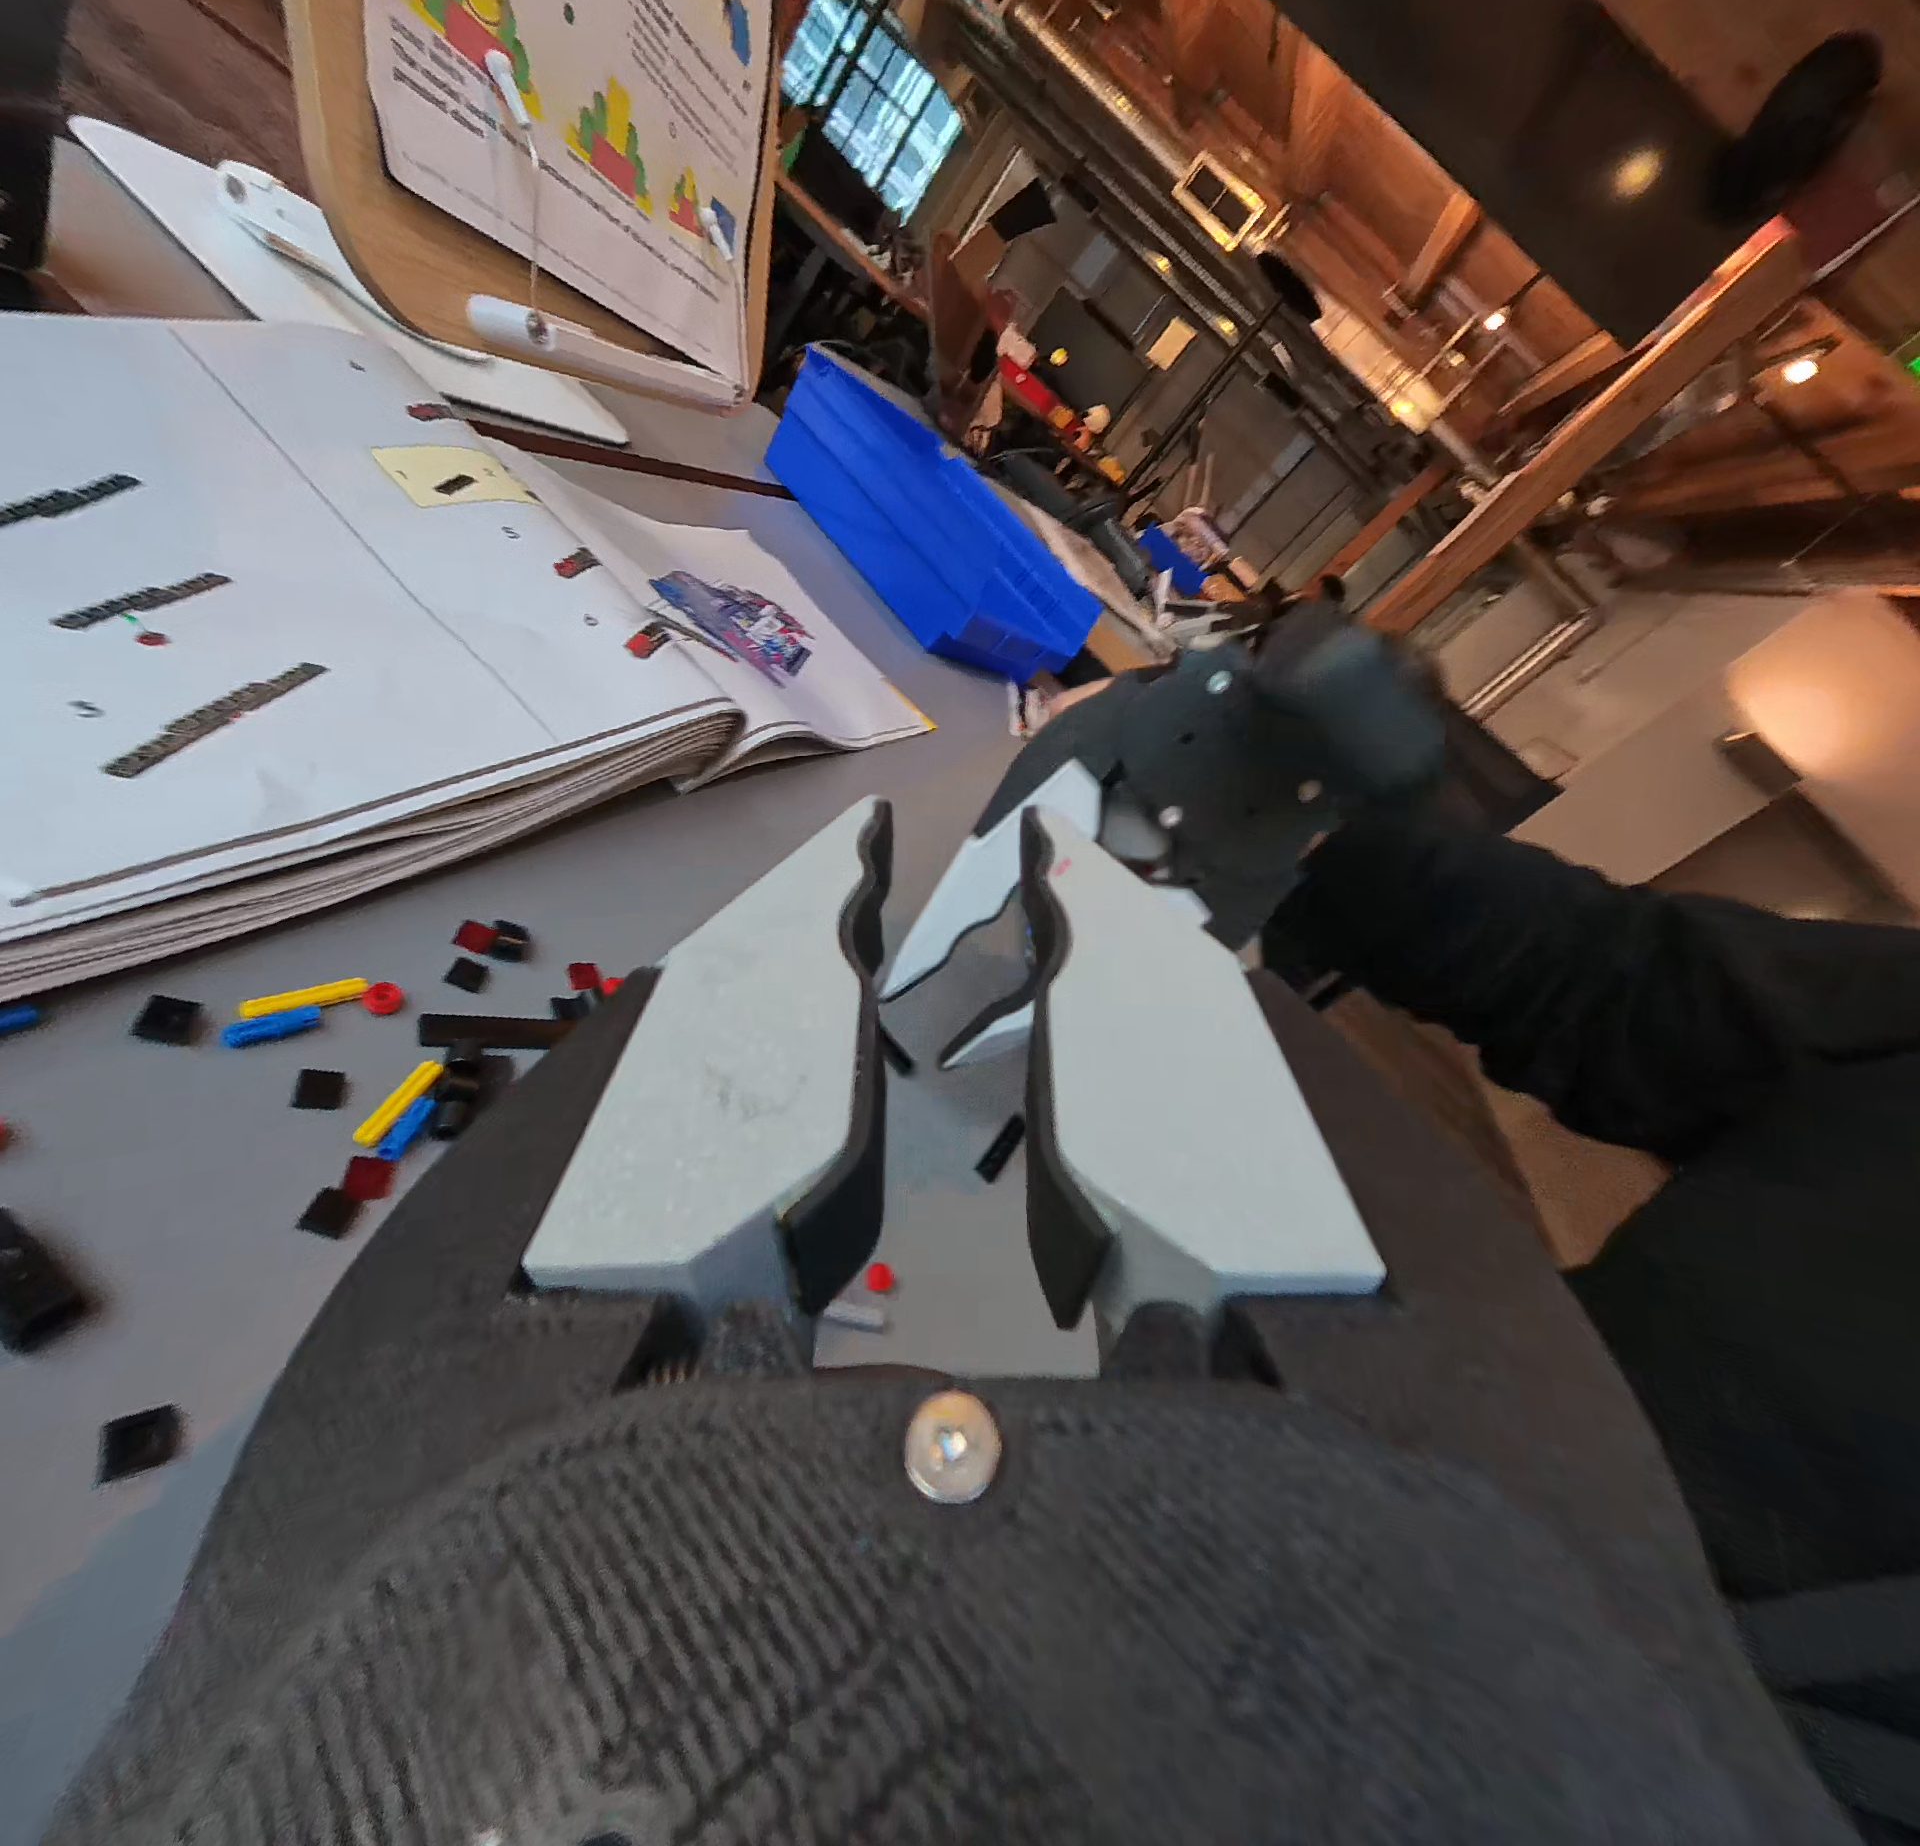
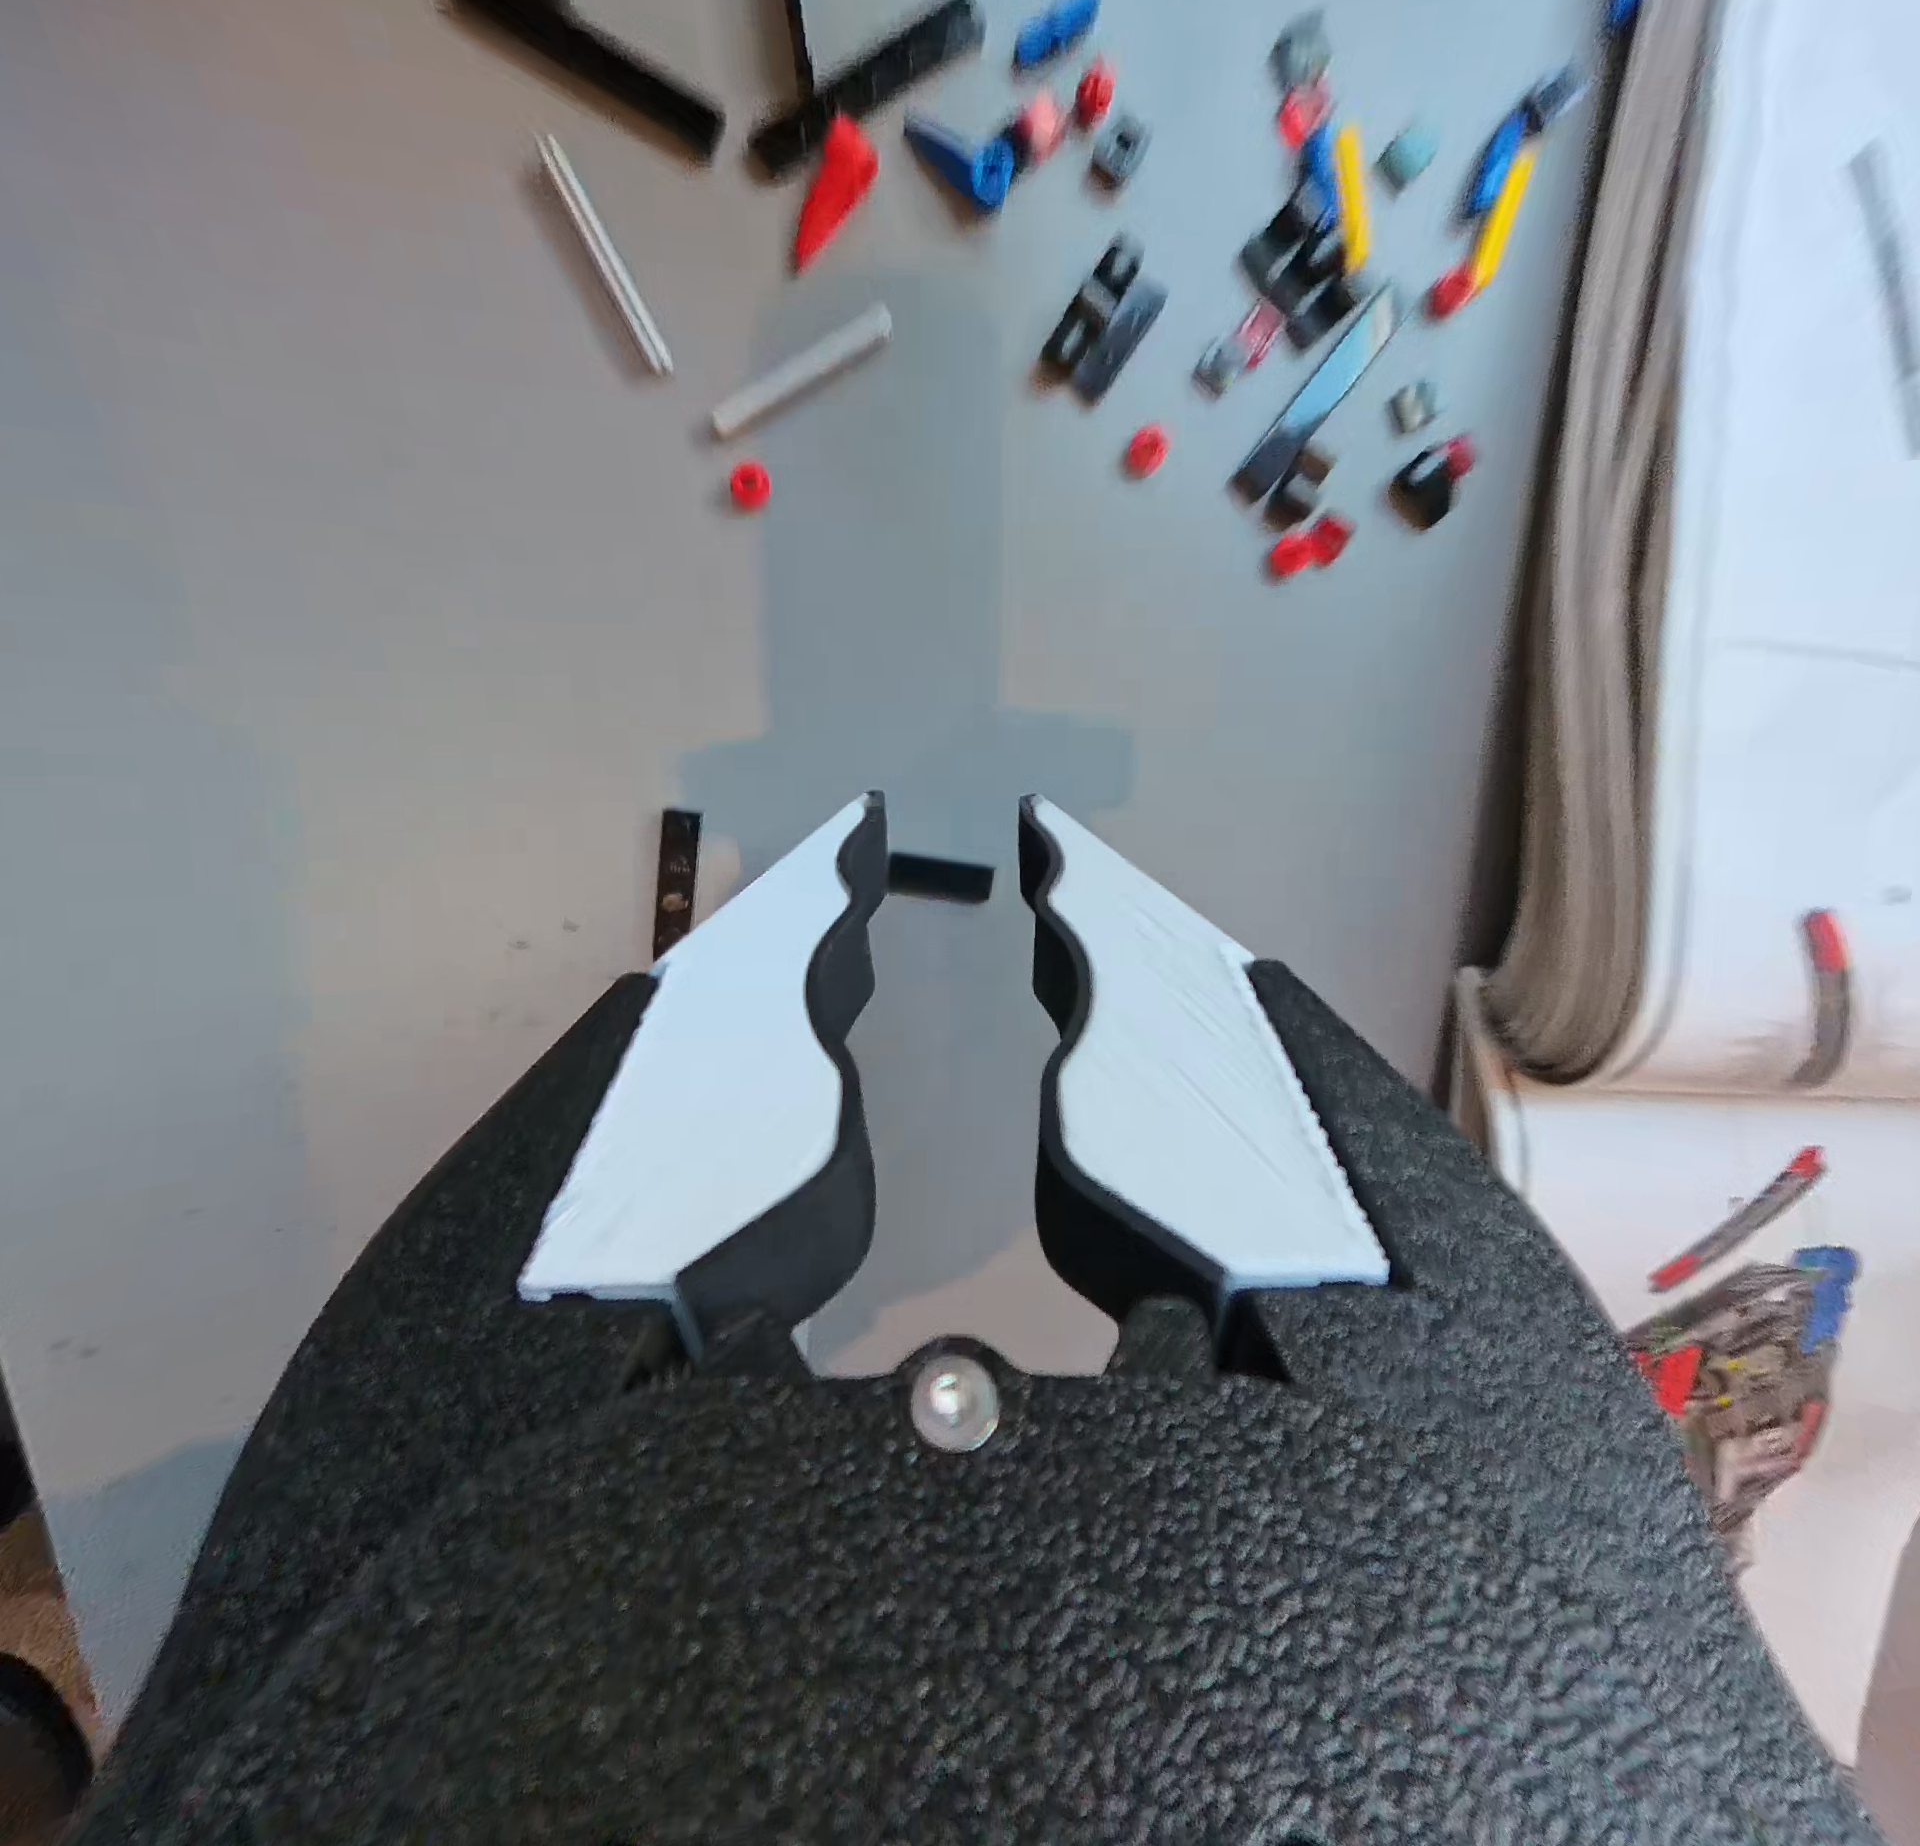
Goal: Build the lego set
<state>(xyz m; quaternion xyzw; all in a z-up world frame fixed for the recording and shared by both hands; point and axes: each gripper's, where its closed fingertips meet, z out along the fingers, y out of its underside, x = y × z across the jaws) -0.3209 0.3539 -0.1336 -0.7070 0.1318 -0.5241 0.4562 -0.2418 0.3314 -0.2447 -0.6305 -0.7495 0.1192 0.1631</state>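
Left wrist view: the left gripper (image 1: 954,828), with flat pale-grey fingers lined by wavy black pads, stands apart and empty over a smooth grey table (image 1: 582,882). Just beyond its tips the right gripper (image 1: 940,1017), held by a black-sleeved arm (image 1: 1558,1007), points down at the table with its white fingers parted. Loose lego pieces (image 1: 343,1058), square black tiles, yellow and blue pins and a red round stud, lie scattered to the left; a small black bar (image 1: 1000,1148) and a red stud (image 1: 879,1277) show between the fingers. A thick open manual (image 1: 312,633) lies behind the pieces, a wooden stand (image 1: 343,196) with a clipped sheet rises beyond it, and blue bins (image 1: 925,539) are stacked farther back

Right wrist view: the right gripper (image 2: 952,809), in a rough black shell, is spread apart and empty; a short black brick (image 2: 940,879) lies on the table (image 2: 312,601) between its tips, and whether they touch it is unclear. Blurred lego pieces (image 2: 1195,269) lie ahead, with long black beams (image 2: 582,61), grey axles (image 2: 603,253) and a red wedge (image 2: 831,191). The manual's (image 2: 1787,549) page edges run along the right
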